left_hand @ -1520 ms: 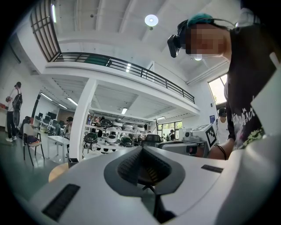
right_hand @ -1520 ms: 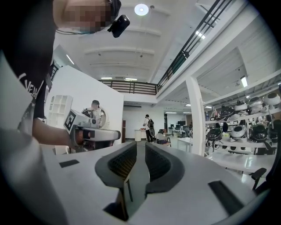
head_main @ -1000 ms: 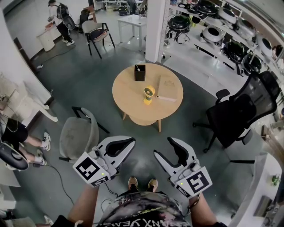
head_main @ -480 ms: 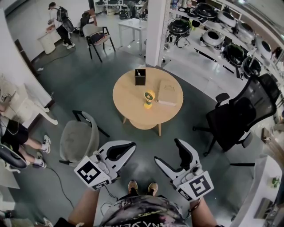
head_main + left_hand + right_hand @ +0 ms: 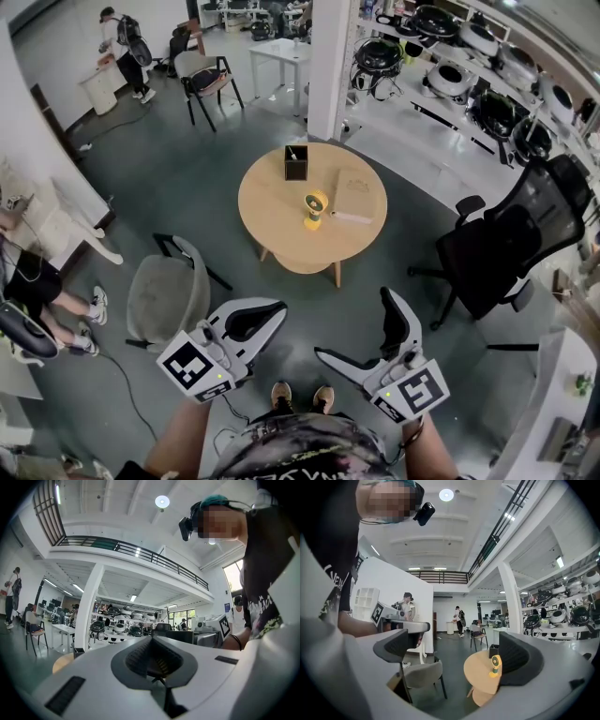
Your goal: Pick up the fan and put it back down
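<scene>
I am standing back from the round table [image 5: 272, 202]. The fan [image 5: 314, 205] is sitting upright near its middle, well apart from both of my grippers, with a black box [image 5: 295, 156] behind it and a flat book [image 5: 354, 192] just beside it. My right gripper [image 5: 352, 323] has just been opening, and its jaws are now standing wide with nothing between them. My left gripper [image 5: 278, 307] is resting with its jaws pressed together on nothing. As I judge it, I am only readying for the reach, so the care lies in the approach. I am planning to walk in through the gap between the grey chair [image 5: 169, 295] and the black office chair [image 5: 511, 239], holding the right gripper level. In the right gripper view the fan is showing close against the inner edge of the right-hand jaw, so I am meaning to swing my aim until it sits midway between the pads. I am thinking of closing on the stem below the round head, gently, since it looks light and likely to tip. I am also minding the book on that side.
</scene>
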Demonstrator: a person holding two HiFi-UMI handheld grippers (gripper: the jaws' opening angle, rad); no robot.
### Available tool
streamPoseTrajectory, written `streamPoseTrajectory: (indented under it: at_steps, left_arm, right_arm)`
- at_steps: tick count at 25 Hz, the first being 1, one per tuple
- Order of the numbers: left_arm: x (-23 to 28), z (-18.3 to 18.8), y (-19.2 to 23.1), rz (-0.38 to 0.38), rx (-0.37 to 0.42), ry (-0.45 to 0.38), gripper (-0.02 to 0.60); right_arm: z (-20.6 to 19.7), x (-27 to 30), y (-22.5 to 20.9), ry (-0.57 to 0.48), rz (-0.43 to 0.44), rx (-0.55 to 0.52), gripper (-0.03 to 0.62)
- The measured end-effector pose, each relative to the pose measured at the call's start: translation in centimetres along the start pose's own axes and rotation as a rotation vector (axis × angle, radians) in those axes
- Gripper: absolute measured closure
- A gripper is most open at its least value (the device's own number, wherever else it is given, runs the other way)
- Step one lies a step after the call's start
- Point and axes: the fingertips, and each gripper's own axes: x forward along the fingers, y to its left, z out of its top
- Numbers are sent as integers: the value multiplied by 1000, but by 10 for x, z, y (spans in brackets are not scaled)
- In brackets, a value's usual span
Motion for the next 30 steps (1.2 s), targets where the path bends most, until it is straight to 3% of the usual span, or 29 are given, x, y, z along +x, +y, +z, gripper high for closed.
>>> streamPoseTrajectory:
  at_steps: [30]
  left_arm:
    - [-2,-3,-3,-1,-13,8,563]
  right_arm:
    - [-6,-1,0,48,-1,-41,10]
